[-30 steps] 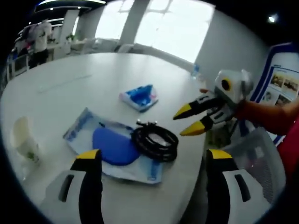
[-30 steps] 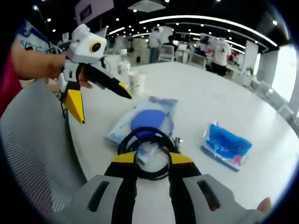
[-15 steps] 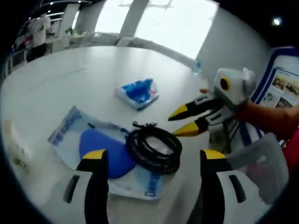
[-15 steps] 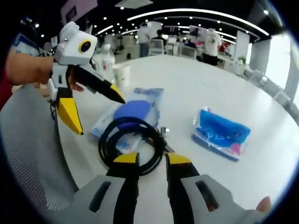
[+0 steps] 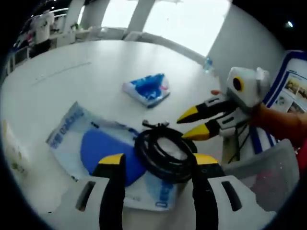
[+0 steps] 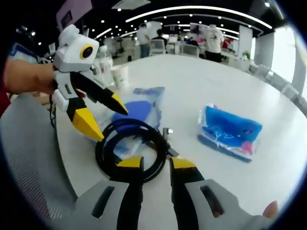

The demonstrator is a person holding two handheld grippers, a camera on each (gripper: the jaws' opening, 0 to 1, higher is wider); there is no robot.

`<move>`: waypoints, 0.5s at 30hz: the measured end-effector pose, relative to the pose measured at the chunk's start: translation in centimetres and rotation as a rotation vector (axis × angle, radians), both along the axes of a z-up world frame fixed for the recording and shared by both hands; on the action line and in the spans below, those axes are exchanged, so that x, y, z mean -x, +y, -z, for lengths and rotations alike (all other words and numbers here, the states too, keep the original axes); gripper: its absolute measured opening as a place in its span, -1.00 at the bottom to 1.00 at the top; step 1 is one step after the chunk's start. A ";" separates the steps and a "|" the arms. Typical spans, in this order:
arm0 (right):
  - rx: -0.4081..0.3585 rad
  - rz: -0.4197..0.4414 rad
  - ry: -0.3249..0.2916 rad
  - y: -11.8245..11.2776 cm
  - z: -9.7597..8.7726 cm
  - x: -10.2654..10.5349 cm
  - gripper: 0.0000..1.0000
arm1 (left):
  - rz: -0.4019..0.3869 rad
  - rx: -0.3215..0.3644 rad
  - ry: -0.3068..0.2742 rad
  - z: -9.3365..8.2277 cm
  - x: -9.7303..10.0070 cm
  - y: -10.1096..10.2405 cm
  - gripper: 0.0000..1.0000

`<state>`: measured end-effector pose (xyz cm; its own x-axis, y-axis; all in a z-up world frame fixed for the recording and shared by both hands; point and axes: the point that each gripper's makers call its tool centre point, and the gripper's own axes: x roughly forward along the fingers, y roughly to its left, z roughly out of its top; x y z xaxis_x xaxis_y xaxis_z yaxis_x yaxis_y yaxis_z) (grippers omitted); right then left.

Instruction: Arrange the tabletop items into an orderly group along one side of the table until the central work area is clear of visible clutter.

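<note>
Both grippers, left (image 5: 156, 165) and right (image 6: 156, 164), hang open and empty over a coiled cable (image 6: 128, 148) lying on a pouch (image 5: 81, 143); grabbing one loop could uncoil it or drag the pouch.

White table (image 5: 72, 72) with clear pouch (image 5: 72, 136), blue packet (image 5: 146, 88), paper cup (image 6: 120, 75).

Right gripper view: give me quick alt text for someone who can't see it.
The right gripper, jaws slightly apart, hovers at a coiled black cable lying partly on a clear packet holding a blue disc on a white table. The left gripper, open, reaches in from the left; a blue tissue pack lies to the right.
</note>
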<state>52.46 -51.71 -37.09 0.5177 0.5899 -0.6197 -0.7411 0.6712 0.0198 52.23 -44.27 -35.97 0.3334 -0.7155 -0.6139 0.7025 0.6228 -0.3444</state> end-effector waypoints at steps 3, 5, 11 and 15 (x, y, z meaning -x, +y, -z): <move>-0.001 0.001 0.005 0.1 0.2 0.0 -0.58 | -0.010 -0.010 0.003 0.3 -0.3 -0.2 -0.07; -0.002 0.003 0.008 0.1 0.3 0.0 -0.59 | -0.009 -0.026 0.001 0.6 -0.3 -0.4 -0.12; -0.009 0.011 0.016 0.3 0.5 -0.1 -0.60 | -0.005 -0.075 0.003 1.5 -0.4 -0.4 -0.30; -0.011 0.023 0.027 0.1 0.7 -0.1 -0.64 | -0.007 -0.075 0.002 1.5 -0.5 -0.5 -0.36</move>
